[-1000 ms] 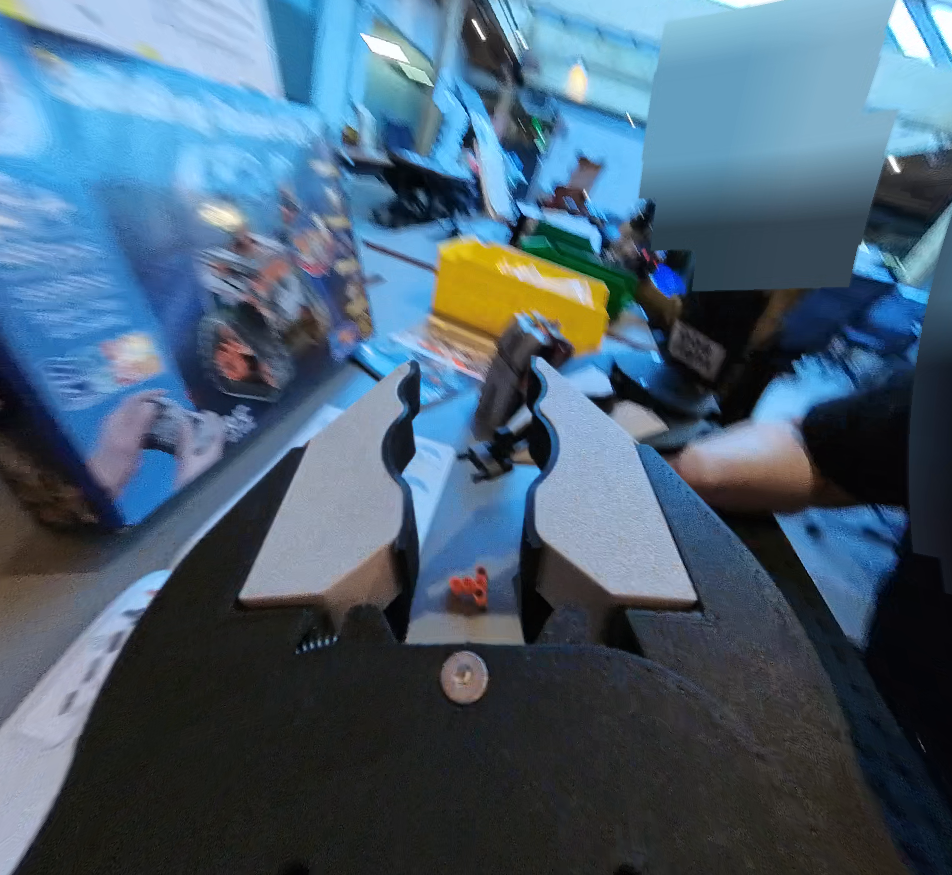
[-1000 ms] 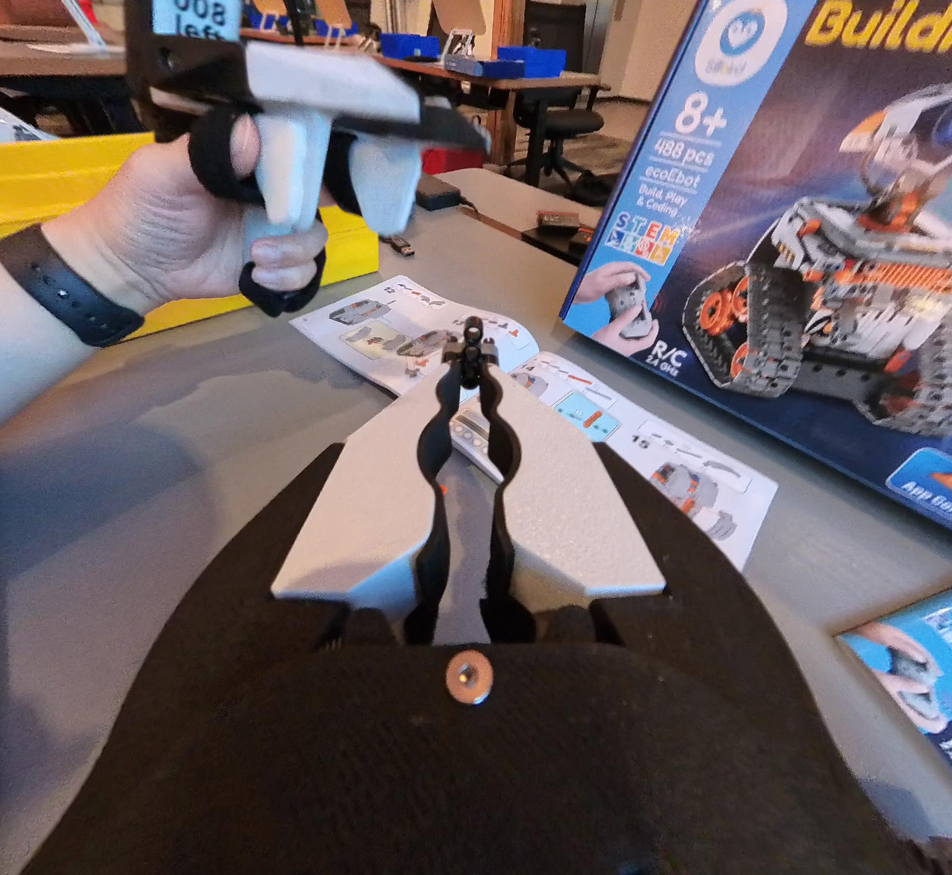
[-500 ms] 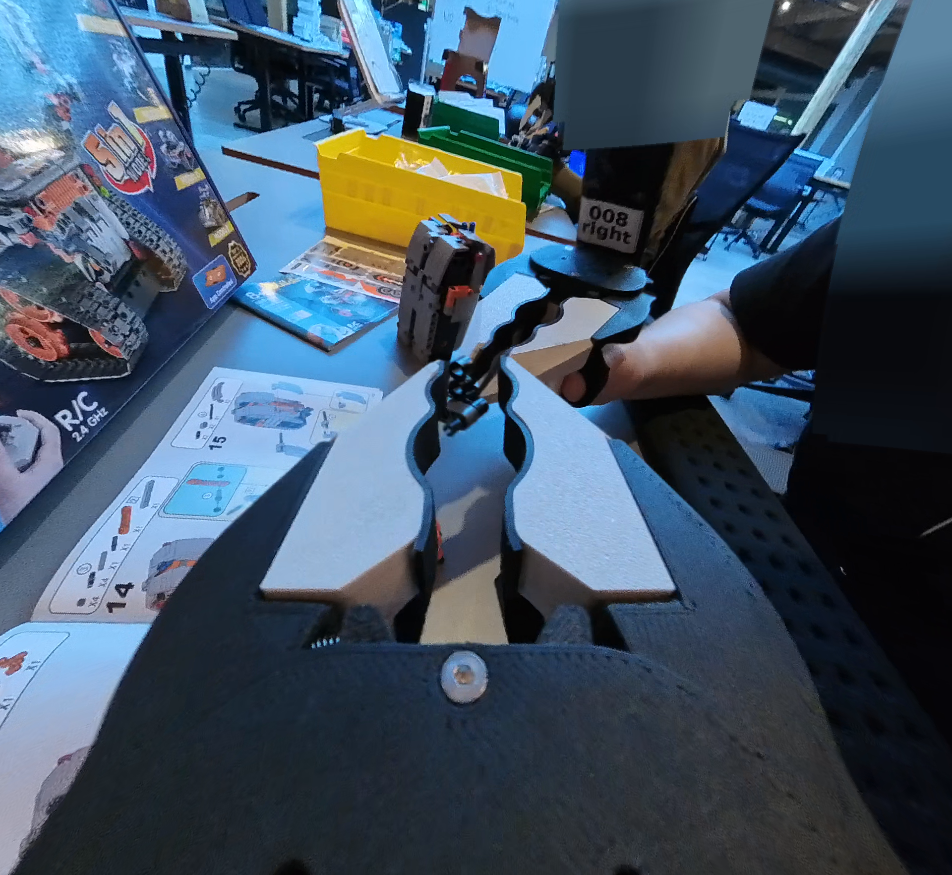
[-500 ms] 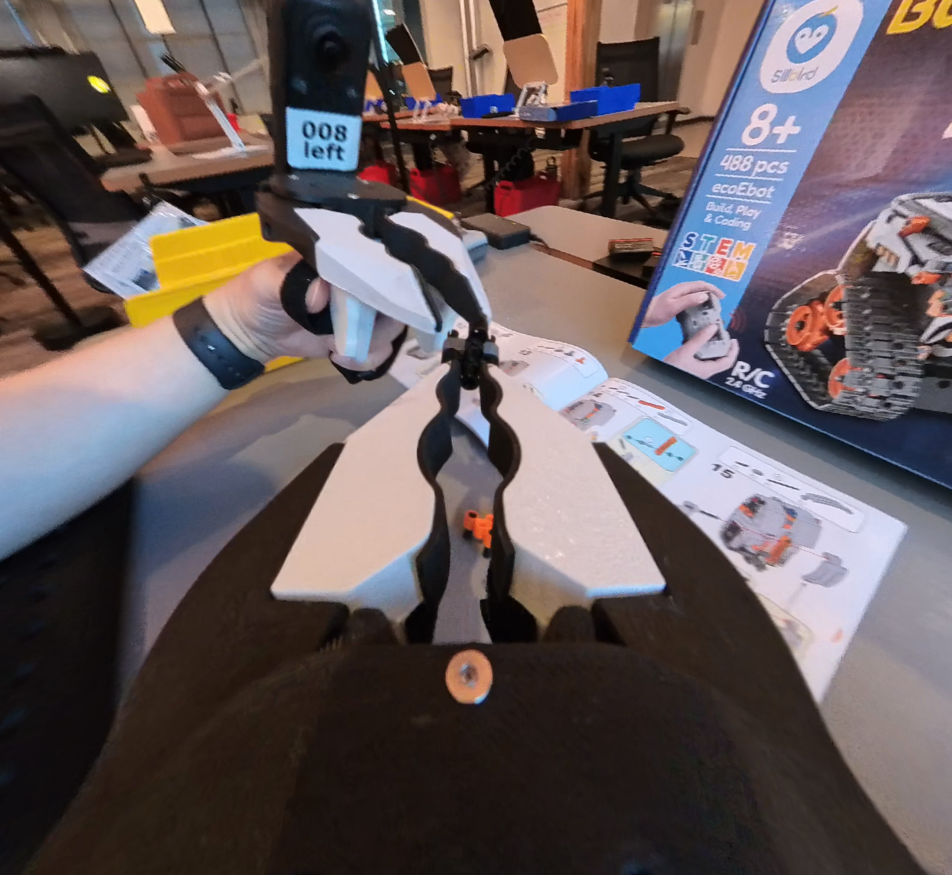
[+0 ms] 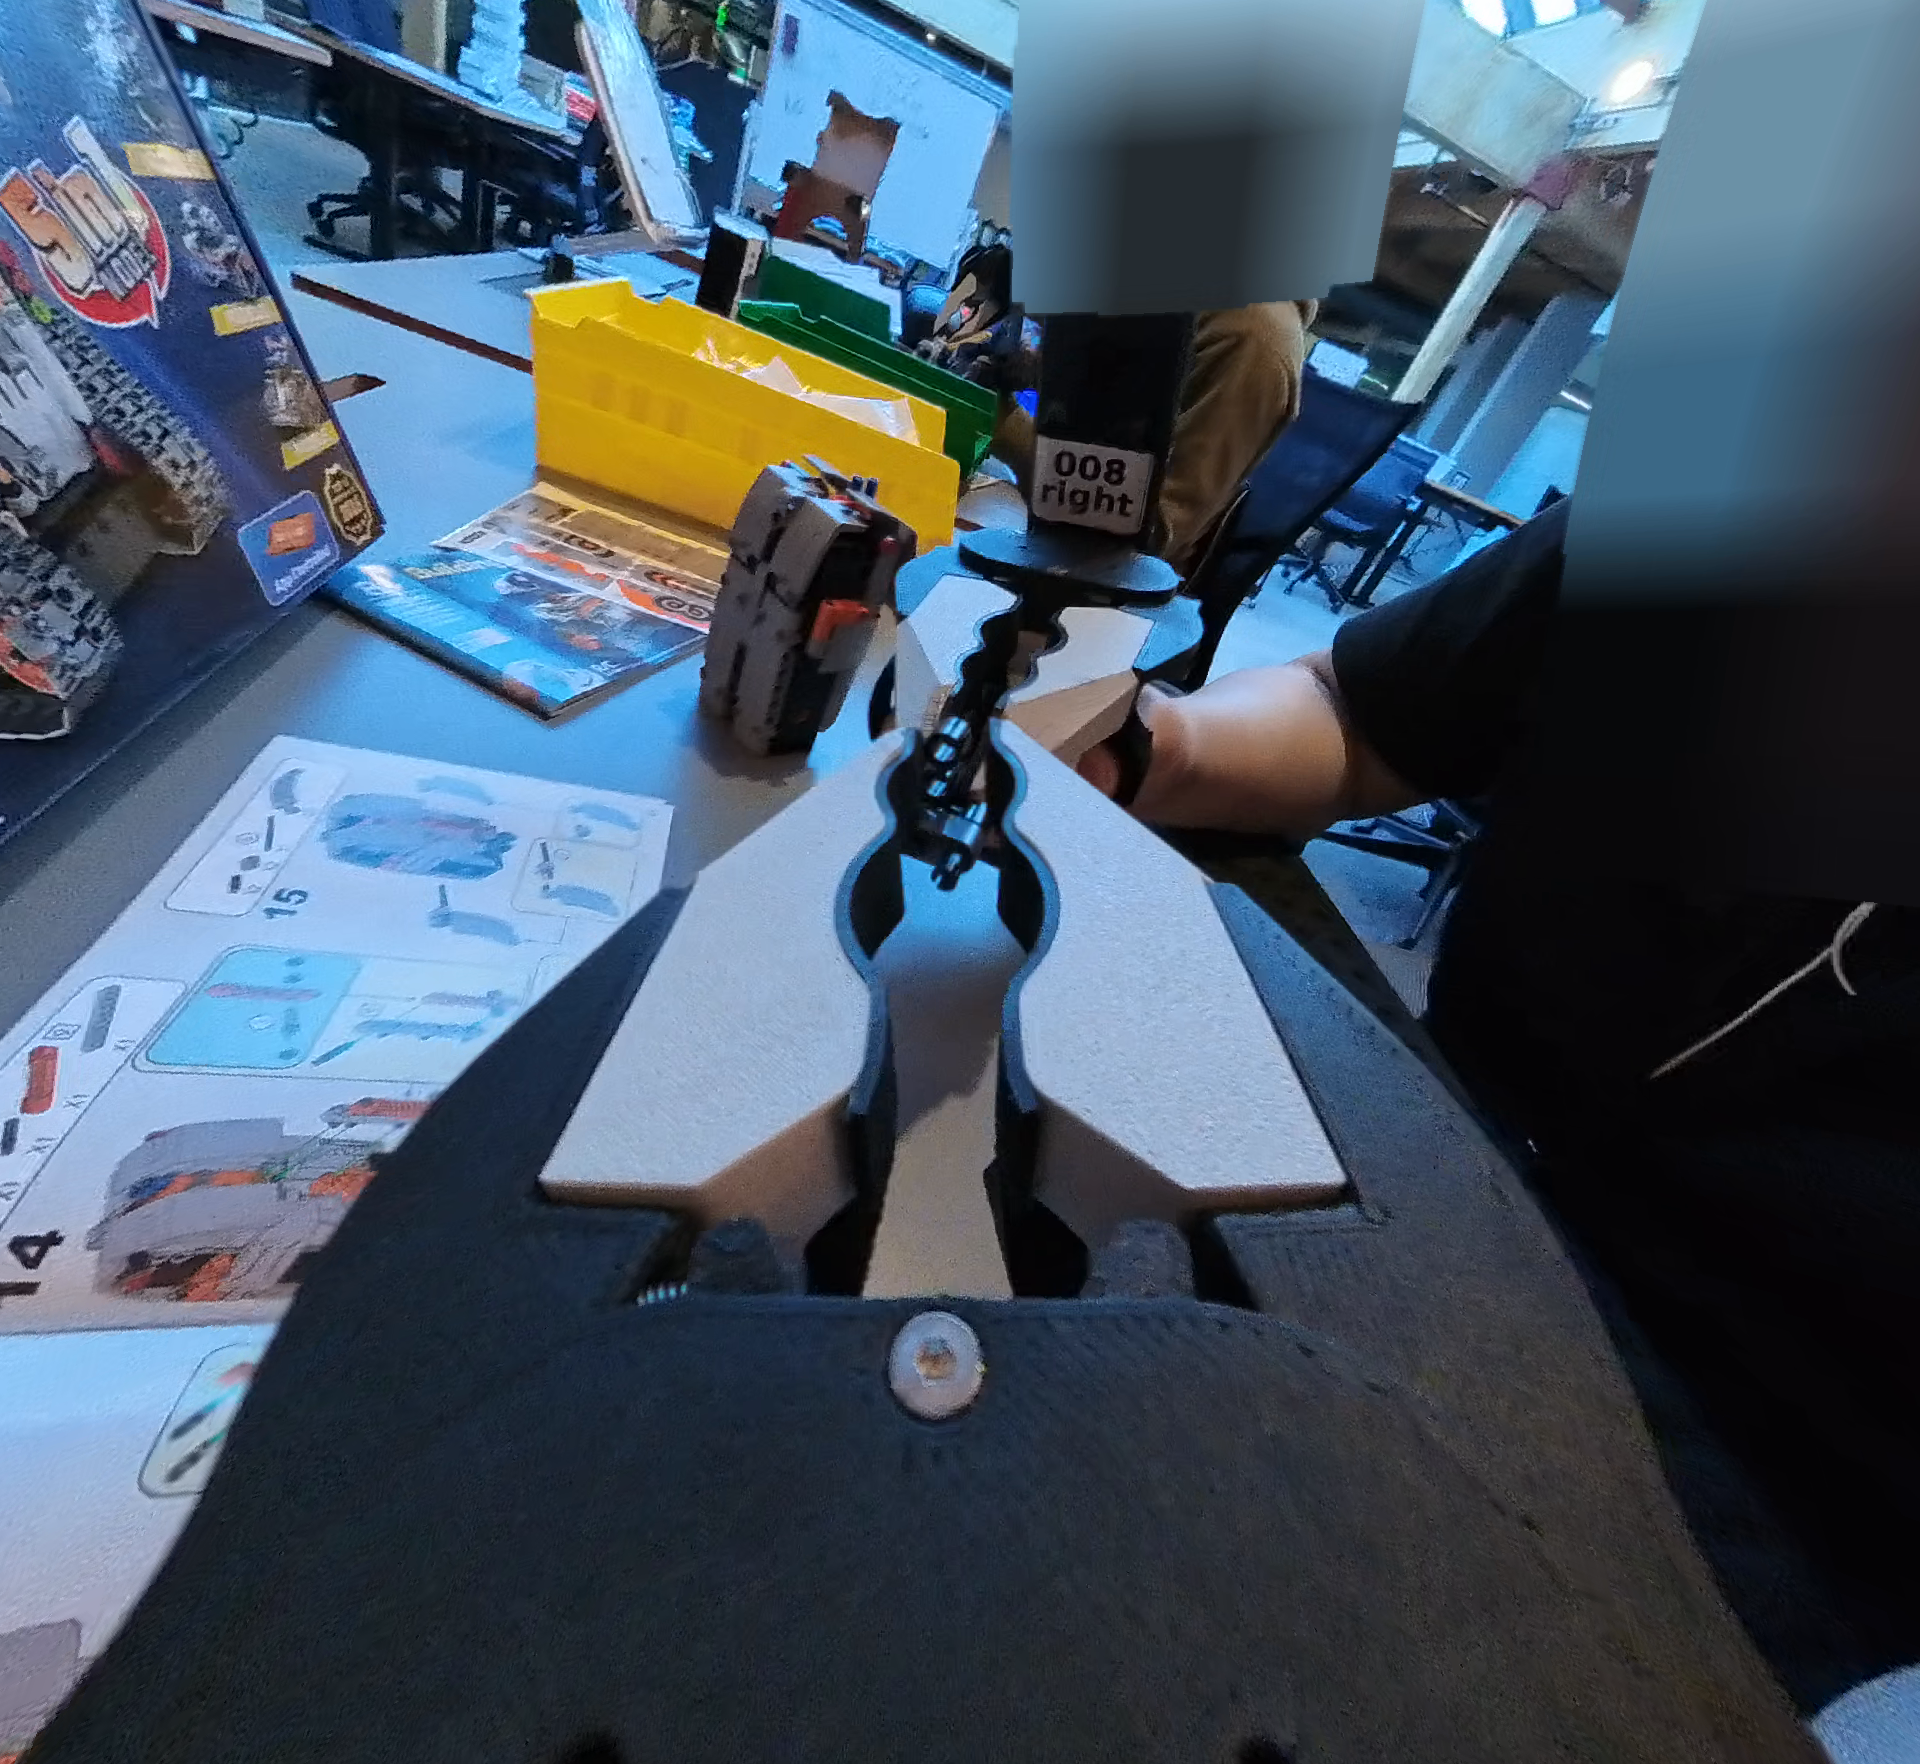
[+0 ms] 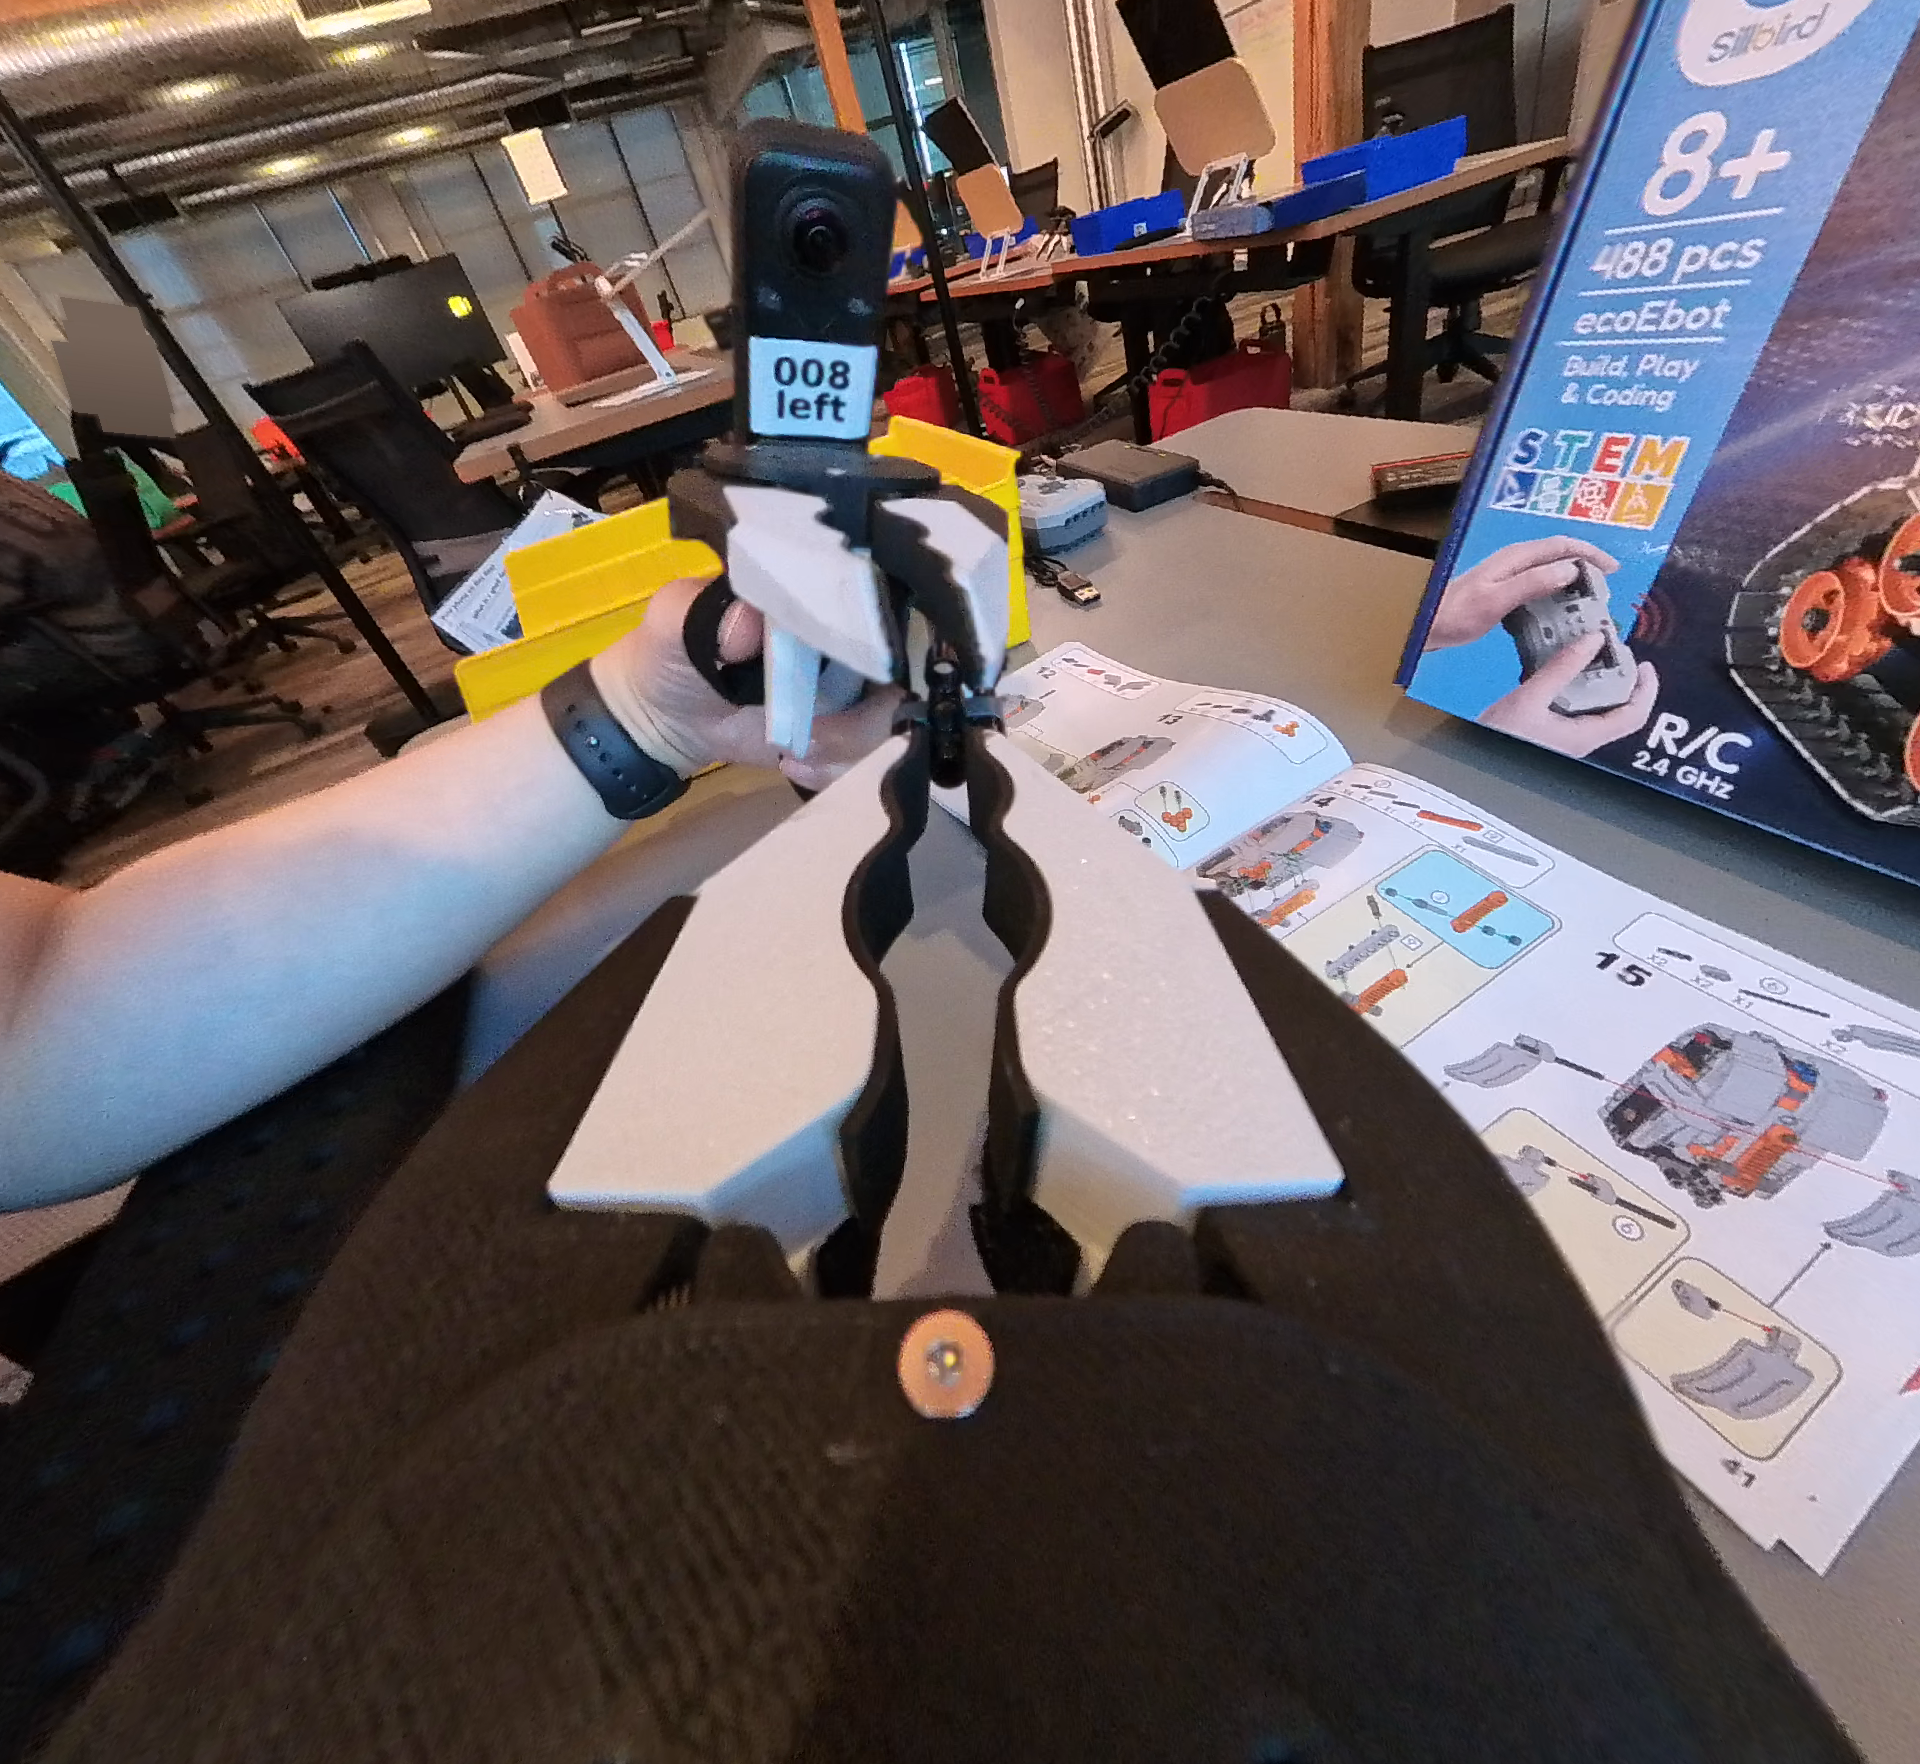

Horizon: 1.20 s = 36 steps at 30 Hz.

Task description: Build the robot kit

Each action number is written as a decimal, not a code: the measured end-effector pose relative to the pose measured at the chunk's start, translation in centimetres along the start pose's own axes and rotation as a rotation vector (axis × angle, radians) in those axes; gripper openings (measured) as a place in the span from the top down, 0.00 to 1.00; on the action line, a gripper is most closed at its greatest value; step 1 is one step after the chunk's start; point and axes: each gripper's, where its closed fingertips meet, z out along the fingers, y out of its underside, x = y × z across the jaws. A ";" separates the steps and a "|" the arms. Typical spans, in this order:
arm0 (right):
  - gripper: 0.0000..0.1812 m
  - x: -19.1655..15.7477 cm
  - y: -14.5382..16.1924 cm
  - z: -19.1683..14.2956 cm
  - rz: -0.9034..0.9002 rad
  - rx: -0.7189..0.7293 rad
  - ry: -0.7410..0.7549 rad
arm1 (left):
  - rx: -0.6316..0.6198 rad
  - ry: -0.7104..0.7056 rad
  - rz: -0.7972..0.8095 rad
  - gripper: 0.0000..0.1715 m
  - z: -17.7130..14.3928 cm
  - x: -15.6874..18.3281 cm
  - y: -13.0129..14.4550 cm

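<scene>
My left gripper point(image 5: 948, 746) and my right gripper point(image 6: 945, 750) meet tip to tip above the grey table point(image 5: 436, 706). Both are shut on the same small black building piece point(image 5: 951, 815), which shows between the right tips in the right wrist view point(image 6: 945, 712). The right gripper point(image 5: 968, 708) faces me in the left wrist view, held by a hand. The left gripper point(image 6: 935, 660) faces me in the right wrist view, held by a hand with a black wristband. A grey tracked assembly point(image 5: 800, 613) with orange parts stands on end just left of the tips.
An open instruction booklet point(image 5: 312, 935) point(image 6: 1455, 987) lies under the grippers. A large blue kit box point(image 5: 125, 364) point(image 6: 1714, 364) stands behind it. A yellow bin point(image 5: 727, 426) point(image 6: 592, 592), a green bin point(image 5: 862, 343) and a second booklet point(image 5: 540, 602) are farther back. A person in black sits at the right. Both grippers' tips are close together, under 4 cm apart. The grey tracked assembly point(image 5: 800, 613) is about 20 cm from both grippers' fingertips.
My left gripper swung round from the box toward the right gripper and went from open to shut on the black piece that the right gripper holds. The two grippers came together.
</scene>
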 end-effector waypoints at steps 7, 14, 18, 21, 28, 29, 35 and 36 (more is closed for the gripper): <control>0.97 -0.5 -0.8 -0.1 -0.041 0.041 -0.008 | -0.042 -0.023 0.086 0.98 0.2 0.4 0.2; 0.90 -1.9 -2.2 -0.6 -0.285 0.105 0.024 | 0.079 0.038 0.081 0.99 -1.4 1.8 -2.1; 0.90 -2.6 -1.7 -0.3 -0.251 0.095 -0.028 | 0.006 0.063 0.096 0.99 -0.4 2.4 -1.0; 0.93 -2.4 -1.9 -0.4 -0.227 0.099 -0.027 | -0.015 0.069 0.086 0.99 0.0 2.5 -0.6; 0.98 -2.3 -1.2 -0.2 -0.157 0.058 -0.083 | -0.029 0.074 0.071 0.99 0.1 2.3 -0.2; 0.98 -2.5 -1.3 -0.3 -0.145 0.055 -0.100 | -0.030 0.080 0.073 0.99 0.1 2.5 -0.2; 0.98 -2.0 -4.5 -2.2 -0.317 0.200 0.053 | 0.157 -0.020 0.069 0.61 -1.7 2.1 -4.0; 0.98 -1.8 -5.2 -2.7 -0.407 0.222 0.118 | 0.196 -0.053 0.093 0.63 -2.6 1.9 -4.7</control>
